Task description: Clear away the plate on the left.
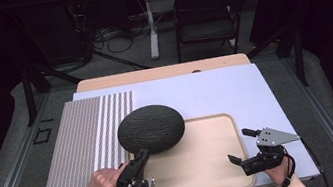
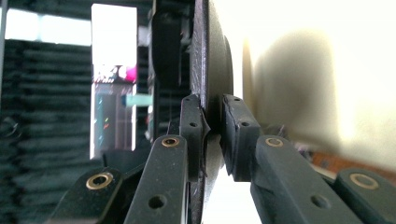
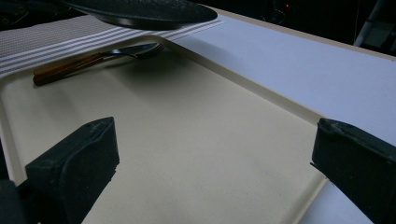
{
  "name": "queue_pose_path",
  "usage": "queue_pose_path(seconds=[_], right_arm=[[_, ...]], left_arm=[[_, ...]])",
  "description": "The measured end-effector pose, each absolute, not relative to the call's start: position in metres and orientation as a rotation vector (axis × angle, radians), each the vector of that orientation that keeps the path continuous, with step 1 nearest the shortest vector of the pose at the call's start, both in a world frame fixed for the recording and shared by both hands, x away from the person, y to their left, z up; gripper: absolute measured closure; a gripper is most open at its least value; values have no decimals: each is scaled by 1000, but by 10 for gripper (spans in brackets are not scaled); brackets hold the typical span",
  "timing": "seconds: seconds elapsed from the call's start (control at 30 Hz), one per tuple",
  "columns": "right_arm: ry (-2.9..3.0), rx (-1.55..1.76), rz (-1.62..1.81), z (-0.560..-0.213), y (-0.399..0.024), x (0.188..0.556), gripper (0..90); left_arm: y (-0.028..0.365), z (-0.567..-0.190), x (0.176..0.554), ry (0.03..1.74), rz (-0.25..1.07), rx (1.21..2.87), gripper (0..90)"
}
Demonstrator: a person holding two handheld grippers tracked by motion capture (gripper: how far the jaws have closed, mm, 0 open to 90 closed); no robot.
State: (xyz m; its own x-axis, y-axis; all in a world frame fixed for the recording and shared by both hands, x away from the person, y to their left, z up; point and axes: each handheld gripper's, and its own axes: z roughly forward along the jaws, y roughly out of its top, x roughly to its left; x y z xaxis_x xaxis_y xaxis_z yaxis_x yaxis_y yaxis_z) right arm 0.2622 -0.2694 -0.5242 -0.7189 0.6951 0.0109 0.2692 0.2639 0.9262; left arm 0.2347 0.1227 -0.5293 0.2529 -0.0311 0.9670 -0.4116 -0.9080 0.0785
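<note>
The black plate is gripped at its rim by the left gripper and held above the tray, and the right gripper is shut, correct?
Not quite: the right gripper is open, as the right gripper view shows. The left gripper does grip the black plate at its rim above the tray.

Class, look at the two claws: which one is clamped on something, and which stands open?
The left claw pinches the black plate by its rim, holding it above the tray; the right claw stands open, holding nothing.

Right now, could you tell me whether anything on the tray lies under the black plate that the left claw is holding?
Yes: a fork with a wooden handle lies on the tray near its far-left corner, just below the plate held by the left claw.
</note>
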Motion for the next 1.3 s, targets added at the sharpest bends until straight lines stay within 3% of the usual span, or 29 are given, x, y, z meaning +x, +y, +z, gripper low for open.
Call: queue_pose_path(seconds=[0.6, 0.9, 1.1, 1.3], right_arm=[[2146, 879, 1433, -525, -269, 263, 0], [2158, 887, 1431, -526, -268, 264, 0], [2165, 886, 1423, -526, -268, 264, 0], [2170, 889, 1421, -527, -267, 264, 0]], left_arm=[[86, -557, 213, -633, 1487, 2207, 803], [85, -565, 213, -629, 1283, 2350, 861], [84, -568, 217, -674, 1242, 2390, 747], [90, -559, 218, -598, 1238, 2409, 553]])
